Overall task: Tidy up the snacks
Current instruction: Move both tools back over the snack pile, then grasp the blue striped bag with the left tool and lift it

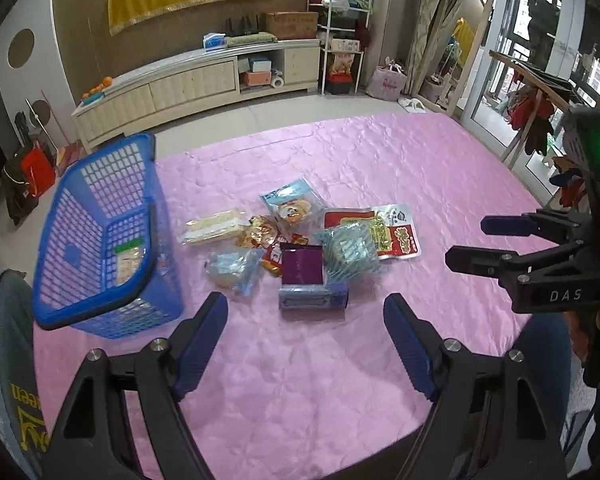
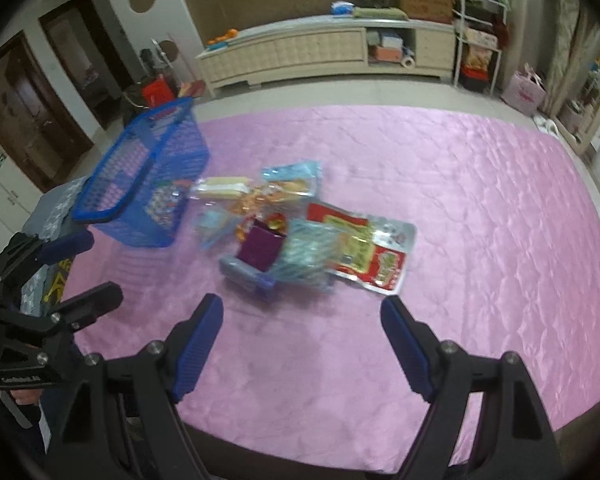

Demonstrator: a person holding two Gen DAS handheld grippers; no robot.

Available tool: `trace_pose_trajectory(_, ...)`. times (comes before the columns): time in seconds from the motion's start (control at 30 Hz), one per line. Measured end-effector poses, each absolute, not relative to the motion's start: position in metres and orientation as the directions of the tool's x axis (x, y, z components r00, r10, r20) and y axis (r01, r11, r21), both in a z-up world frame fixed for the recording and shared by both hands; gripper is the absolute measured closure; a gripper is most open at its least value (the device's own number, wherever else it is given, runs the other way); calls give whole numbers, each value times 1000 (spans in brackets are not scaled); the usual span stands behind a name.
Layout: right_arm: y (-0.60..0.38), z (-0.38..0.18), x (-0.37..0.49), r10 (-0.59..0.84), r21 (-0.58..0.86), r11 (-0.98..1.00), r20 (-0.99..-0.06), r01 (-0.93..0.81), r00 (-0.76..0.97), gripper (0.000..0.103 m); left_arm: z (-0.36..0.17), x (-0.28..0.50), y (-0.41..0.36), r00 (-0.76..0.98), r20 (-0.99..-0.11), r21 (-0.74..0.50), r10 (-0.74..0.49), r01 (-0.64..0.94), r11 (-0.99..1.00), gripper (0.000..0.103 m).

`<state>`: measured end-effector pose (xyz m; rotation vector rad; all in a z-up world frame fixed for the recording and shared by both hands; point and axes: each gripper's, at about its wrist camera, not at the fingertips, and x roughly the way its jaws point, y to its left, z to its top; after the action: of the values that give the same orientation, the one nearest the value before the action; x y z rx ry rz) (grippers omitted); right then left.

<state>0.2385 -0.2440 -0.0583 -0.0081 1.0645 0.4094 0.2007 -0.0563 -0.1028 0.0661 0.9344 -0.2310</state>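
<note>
A pile of snack packets lies mid-table on the pink cloth (image 1: 300,380): a purple pack (image 1: 302,266) (image 2: 260,249), a blue-grey pack (image 1: 313,299), a teal striped bag (image 1: 350,254), a red and white pack (image 1: 400,236) (image 2: 384,260), a pale wafer pack (image 1: 214,226). A blue plastic basket (image 1: 100,236) (image 2: 148,184) stands left of the pile with one snack (image 1: 129,264) inside. My left gripper (image 1: 306,342) is open and empty, just short of the pile. My right gripper (image 2: 302,340) is open and empty, also short of the pile; it shows at the right of the left wrist view (image 1: 466,242).
A grey garment (image 1: 8,360) lies at the table's near left corner beside the basket. Beyond the table's far edge is floor, a long low cabinet (image 1: 188,84) and a shelf rack (image 1: 342,40). A drying rack (image 1: 532,92) stands at the right.
</note>
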Motion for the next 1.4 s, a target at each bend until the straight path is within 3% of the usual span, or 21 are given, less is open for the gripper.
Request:
trace_pose_trajectory(0.63,-294,-108,332,291,192,946,-859,-262,421,19,-182,313,-131,377,-909,-119,-180,180,977,24)
trace_pose_trajectory(1.07,-307,-136,349,322,241,939,-869,-247,376,19,-216,338,-161,317,-942,-50,-110,191,980,24)
trace_pose_trajectory(1.2,-314,-142,350,321,254,942,-874,-220,364,19,-218,337,-167,314,-945,-21,-89,212,977,39)
trace_pose_trajectory(1.4,-312,-137,352,292,222,950,-876,-218,383,19,-227,337,-169,314,-945,-26,-95,214,976,42)
